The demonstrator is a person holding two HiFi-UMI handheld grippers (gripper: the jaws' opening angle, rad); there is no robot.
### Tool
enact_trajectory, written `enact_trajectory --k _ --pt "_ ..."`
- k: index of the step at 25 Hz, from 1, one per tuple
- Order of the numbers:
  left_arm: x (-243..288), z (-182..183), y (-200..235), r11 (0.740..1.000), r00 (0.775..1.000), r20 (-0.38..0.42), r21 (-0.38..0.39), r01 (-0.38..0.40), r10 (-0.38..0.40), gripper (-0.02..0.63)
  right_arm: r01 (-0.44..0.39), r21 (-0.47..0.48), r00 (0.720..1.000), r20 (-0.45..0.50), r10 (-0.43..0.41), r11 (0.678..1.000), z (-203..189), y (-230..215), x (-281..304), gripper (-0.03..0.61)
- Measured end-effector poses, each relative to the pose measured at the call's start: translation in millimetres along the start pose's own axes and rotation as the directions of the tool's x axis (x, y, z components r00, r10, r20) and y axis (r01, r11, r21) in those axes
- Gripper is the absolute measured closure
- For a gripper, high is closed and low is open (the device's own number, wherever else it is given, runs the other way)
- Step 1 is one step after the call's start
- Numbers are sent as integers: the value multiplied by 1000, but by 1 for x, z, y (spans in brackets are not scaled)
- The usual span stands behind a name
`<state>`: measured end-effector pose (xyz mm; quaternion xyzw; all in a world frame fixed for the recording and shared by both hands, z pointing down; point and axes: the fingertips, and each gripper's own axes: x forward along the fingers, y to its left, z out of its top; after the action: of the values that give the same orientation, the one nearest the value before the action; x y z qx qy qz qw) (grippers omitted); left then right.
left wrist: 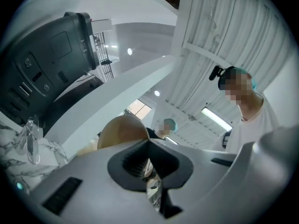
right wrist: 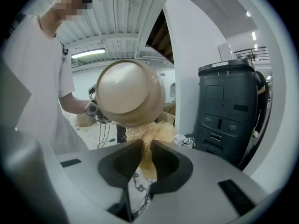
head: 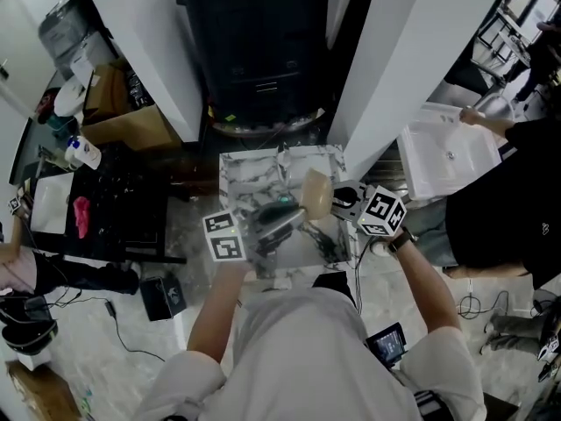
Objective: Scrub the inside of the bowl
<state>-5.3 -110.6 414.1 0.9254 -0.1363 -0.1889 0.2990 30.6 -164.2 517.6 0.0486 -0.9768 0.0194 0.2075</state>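
My left tongs [left wrist: 149, 148] are closed almost fully and pinch the rim of the tan bowl [right wrist: 128, 92]; in the left gripper view the wall of the bowl rises just behind the pads. The bowl is in the air above the marble-patterned desk [head: 245, 169] and does not rest on it; it is tilted, so that its rounded outside faces the right gripper view. My right tongs [right wrist: 145, 149] are clamped on a straw-coloured fibre scrubber [right wrist: 148, 135]; the fibres stand between the two pads and spread out above them. The top of the scrubber touches the lower edge of the bowl; I cannot tell whether it reaches inside. In the head view the bowl lies between the left marker cube [head: 223, 235] and the right marker cube [head: 382, 210], nearer to the right one; behind the desk stands a black bin [head: 259, 42].
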Motion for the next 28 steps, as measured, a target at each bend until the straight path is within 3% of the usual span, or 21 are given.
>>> enact_trajectory --k 6,11,15,23,28 --pt "6 17 21 995 994 42 1 -99 98 595 -65 -72 997 -46 62 995 8 46 -5 507" --pt "7 14 39 984 986 -17 62 -165 166 595 -39 -202 992 -126 14 979 28 66 -21 511" --pt "1 1 48 978 978 -79 99 -185 193 597 -35 -261 991 -136 0 965 50 77 -32 521" --pt "-4 -41 37 982 967 -195 120 -145 167 597 62 -341 975 -182 -130 938 72 44 -45 526" --pt "-6 -49 23 985 961 -243 143 -97 130 596 101 -330 958 -221 -181 939 64 9 -36 528"
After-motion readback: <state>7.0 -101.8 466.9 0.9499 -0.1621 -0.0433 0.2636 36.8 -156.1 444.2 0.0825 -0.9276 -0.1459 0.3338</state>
